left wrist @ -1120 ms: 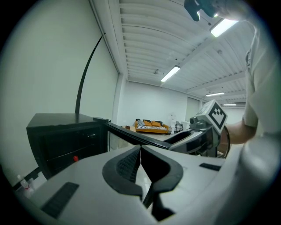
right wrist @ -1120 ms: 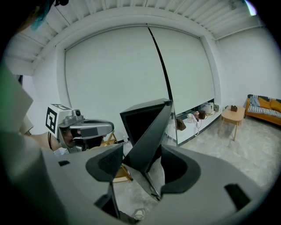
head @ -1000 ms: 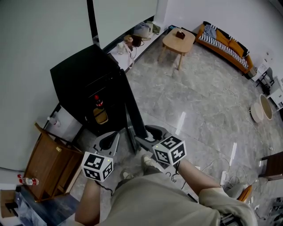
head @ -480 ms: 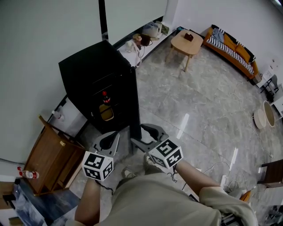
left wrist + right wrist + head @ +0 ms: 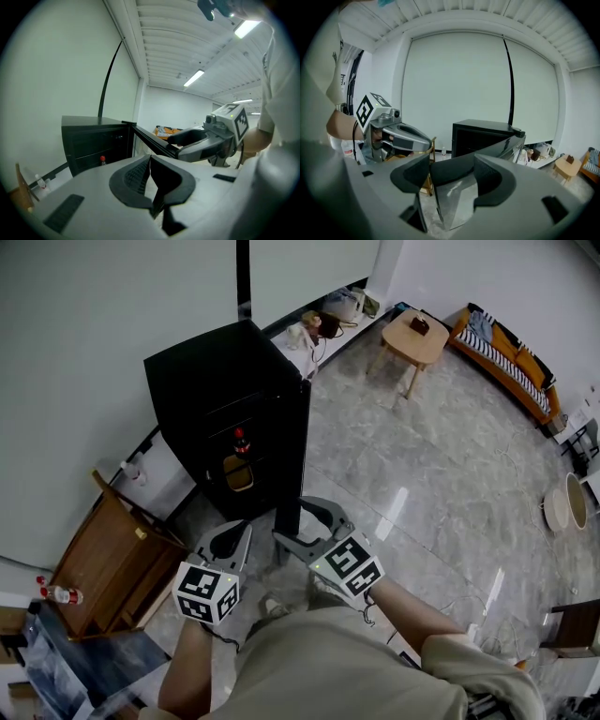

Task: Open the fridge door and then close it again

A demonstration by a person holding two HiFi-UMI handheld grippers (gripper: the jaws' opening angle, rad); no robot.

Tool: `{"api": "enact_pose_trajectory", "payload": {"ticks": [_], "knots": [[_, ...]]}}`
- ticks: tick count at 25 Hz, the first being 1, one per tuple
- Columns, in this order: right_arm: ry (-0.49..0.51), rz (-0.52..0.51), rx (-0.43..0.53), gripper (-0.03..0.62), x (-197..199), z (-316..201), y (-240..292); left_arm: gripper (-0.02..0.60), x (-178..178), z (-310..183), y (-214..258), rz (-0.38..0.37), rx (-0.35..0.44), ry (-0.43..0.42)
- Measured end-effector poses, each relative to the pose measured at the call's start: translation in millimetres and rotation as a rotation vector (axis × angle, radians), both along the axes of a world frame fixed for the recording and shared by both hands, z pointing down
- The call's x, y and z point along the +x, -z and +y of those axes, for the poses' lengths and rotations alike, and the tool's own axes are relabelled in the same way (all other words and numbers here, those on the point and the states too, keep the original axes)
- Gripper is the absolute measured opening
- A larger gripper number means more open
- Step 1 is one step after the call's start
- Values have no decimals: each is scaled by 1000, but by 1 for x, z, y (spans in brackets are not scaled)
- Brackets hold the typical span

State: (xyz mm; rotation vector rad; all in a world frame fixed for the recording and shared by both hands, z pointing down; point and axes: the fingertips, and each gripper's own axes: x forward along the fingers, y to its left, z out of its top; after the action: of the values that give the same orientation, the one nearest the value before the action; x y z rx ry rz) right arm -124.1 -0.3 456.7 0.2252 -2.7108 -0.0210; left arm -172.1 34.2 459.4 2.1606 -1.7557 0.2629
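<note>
Left tongs [image 5: 150,159] closed, empty | right tongs [image 5: 451,164] just widening, astride fridge door [image 5: 294,456] edge, unclamped

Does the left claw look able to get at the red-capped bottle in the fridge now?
Probably yes: the door stands open, leaving a free path from the left claw to the bottle, though the claw is shut.

The black fridge [image 5: 202,390] stands upright on the floor at the upper left of centre in the head view. Its door [image 5: 294,456] is swung wide open, seen edge-on and reaching down toward the frame's middle. The dark inside faces the camera.
</note>
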Motion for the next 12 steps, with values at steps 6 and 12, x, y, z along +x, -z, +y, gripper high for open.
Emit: {"api": "enact_pose_trajectory", "payload": {"ticks": [6,12], "knots": [[42,5,9,267,-20,4,1,8,-19,8,-2,4,-4,42],[85,14,4,267,-40,8,-1,8,-39,15,-3,2,-3,83]]}}
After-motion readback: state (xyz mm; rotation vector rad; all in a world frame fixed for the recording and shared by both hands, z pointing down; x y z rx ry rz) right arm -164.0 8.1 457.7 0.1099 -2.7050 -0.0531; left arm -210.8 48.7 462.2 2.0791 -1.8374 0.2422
